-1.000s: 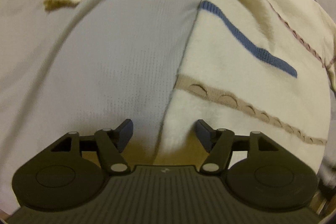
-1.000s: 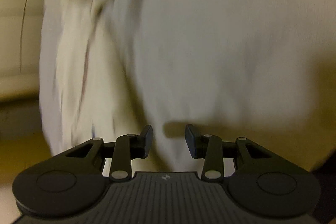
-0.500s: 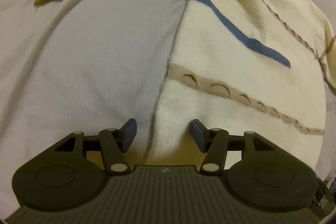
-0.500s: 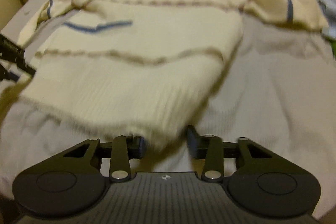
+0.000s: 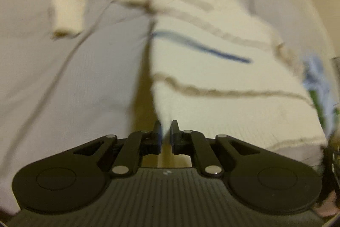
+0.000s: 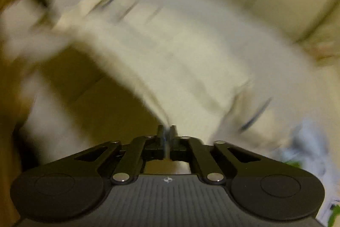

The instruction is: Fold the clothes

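Jaws of the left gripper are clamped on the hem corner of the cream sweater, which spreads toward 1 o'clock over the grey bedsheet. Right gripper pinches the same sweater's edge, cloth rising blurred toward 12 o'clock.

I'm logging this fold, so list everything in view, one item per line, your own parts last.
sweater: one, cream with blue and tan stripes, spread over the bed, near hem corners lifted.
bed cover: one, pale grey, under the sweater.
light blue cloth: one, at the bed's right edge, too blurred to identify.
left tool: one, black, pinching the sweater's hem corner.
right tool: one, black, shut on a blurred pinch of the sweater.
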